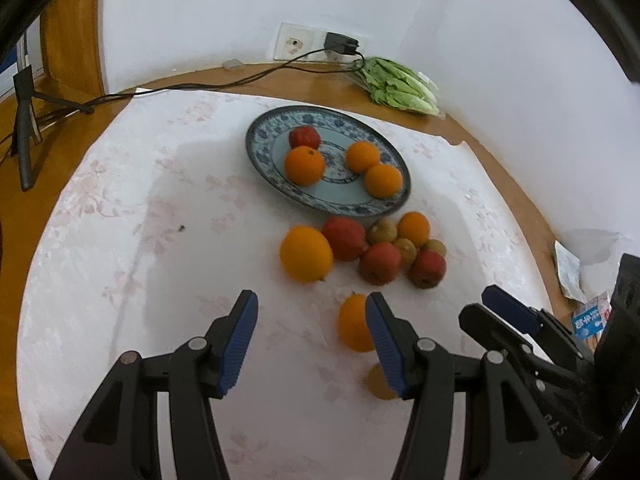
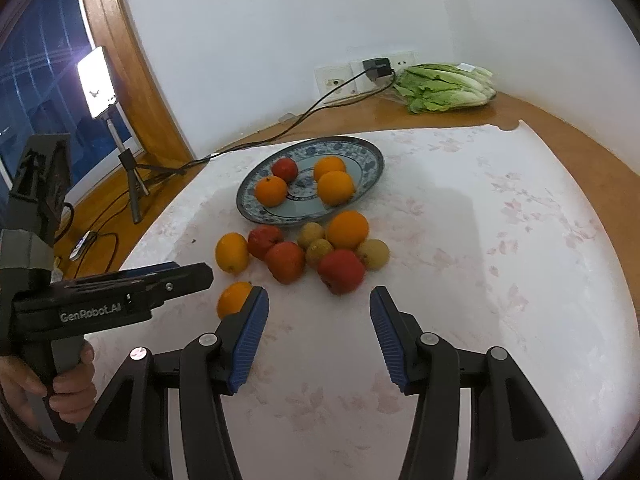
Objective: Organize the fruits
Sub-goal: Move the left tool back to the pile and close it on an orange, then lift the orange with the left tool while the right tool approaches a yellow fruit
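The table, wooden at its rim, was seen covered by a pale floral cloth whose far edge stopped short of the wall, leaving a bare wooden strip there. Broad uncluttered cloth was noted at the left of the left wrist view and at the right of the right wrist view.

The patterned plate was recorded near the far cloth edge, holding three oranges and one red fruit. Bagged greens lay on the bare wood by the wall.

Just in front of the plate, a loose fruit cluster was observed: oranges, red fruits and small brownish ones, touching. A single orange lay apart, nearer the grippers.

The left gripper was found spread wide, gripping nothing; its right finger overlapped that orange in the view, contact not determinable. The right gripper was likewise wide apart and empty, over bare cloth.
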The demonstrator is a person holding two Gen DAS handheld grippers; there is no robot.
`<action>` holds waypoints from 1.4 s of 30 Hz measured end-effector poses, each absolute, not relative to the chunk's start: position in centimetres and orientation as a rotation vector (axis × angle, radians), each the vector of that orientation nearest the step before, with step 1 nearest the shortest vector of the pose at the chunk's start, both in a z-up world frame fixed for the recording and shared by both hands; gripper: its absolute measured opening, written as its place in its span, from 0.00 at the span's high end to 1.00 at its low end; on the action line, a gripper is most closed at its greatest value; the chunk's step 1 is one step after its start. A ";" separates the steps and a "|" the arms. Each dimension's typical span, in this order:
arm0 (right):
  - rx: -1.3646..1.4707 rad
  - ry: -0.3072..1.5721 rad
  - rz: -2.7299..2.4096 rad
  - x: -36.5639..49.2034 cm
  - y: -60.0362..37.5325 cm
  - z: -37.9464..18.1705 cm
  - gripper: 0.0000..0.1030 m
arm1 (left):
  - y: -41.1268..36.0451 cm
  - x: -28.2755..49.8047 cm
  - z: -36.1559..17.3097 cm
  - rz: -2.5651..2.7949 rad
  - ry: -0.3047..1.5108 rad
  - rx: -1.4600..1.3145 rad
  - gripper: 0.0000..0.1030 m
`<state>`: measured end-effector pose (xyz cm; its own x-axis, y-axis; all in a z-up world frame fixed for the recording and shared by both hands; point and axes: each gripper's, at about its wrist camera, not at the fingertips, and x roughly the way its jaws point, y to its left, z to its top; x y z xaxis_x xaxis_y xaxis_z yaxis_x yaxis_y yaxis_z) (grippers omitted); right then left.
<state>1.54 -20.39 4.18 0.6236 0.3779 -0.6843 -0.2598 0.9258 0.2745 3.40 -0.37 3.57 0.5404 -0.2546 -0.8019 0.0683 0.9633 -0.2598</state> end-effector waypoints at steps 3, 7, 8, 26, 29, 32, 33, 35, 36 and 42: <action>0.166 0.823 0.359 1.3 -20.9 3.9 0.47 | -1.0 3.3 3.5 -0.211 0.990 -0.197 0.43; 0.179 0.824 0.349 1.2 -21.6 3.7 0.48 | -1.8 3.0 3.4 -0.235 0.999 -0.204 0.43; 0.183 0.824 0.344 1.2 -21.7 3.6 0.48 | -2.0 3.0 3.4 -0.239 1.001 -0.203 0.43; 0.215 0.840 0.348 1.3 -22.7 2.6 0.47 | -4.5 3.5 1.3 -0.226 1.020 -0.152 0.57; 0.219 0.838 0.348 1.1 -22.8 2.5 0.47 | -4.5 3.5 1.0 -0.227 1.020 -0.151 0.66; 0.220 0.846 0.346 1.1 -22.8 2.5 0.47 | -4.4 3.5 1.0 -0.235 1.013 -0.153 0.67; 0.223 0.846 0.347 1.1 -22.8 2.6 0.47 | -4.4 3.4 1.0 -0.242 1.013 -0.153 0.67; 0.222 0.841 0.349 1.0 -22.8 2.8 0.47 | -4.3 3.3 1.1 -0.247 1.011 -0.152 0.67; 0.220 0.839 0.350 1.0 -22.8 2.8 0.47 | -4.2 3.2 1.3 -0.247 1.007 -0.151 0.67; 0.211 0.843 0.357 0.7 -22.2 2.9 0.47 | -2.7 2.8 2.2 -0.213 0.986 -0.164 0.67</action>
<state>0.71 -22.24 2.86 0.6108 0.3892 -0.6895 -0.2241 0.9202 0.3209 2.81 -2.70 2.16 0.5338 -0.2517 -0.8073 0.1040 0.9670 -0.2327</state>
